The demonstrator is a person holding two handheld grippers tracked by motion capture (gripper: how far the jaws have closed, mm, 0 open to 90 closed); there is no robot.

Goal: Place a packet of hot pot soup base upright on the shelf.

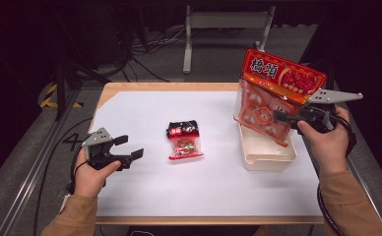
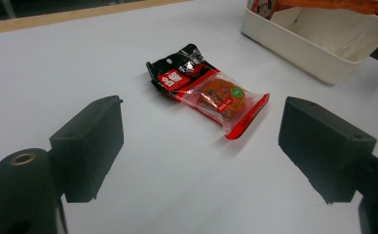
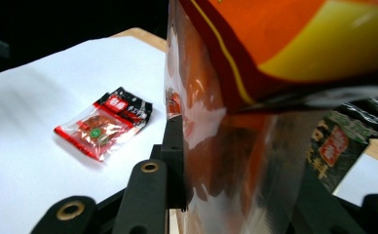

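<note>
Right gripper (image 1: pixel 283 118) is clamped on a large orange snack bag (image 1: pixel 275 93), jaws pressed against its clear lower half; in the right gripper view the left jaw lies flat on the shiny film. That bag hangs upright, tilted a little, with its bottom edge over the far end of a white tray (image 1: pixel 269 158). Whether the bag's lower edge touches the tray I cannot tell. Inside of the tray, where visible in the left gripper view, is bare white.

Large bag: orange-red top band with white characters and a yellow border, transparent lower part showing several round orange pieces inside.

Left gripper (image 1: pixel 125 147) rests low at the left side of the white table (image 1: pixel 218 187), jaws standing wide apart with nothing between them. It points toward a small snack packet (image 1: pixel 183 140), which lies flat near the middle of the table, well apart from this gripper and to the left of the tray. In the left gripper view the packet (image 2: pixel 207 90) sits ahead of the gap between the two jaws, not touched by either.

Small packet: black top section with a red label, clear red-edged lower section holding one round orange-brown piece with a green dot sticker. It lies outside the tray, near it but clear of its wall.
</note>
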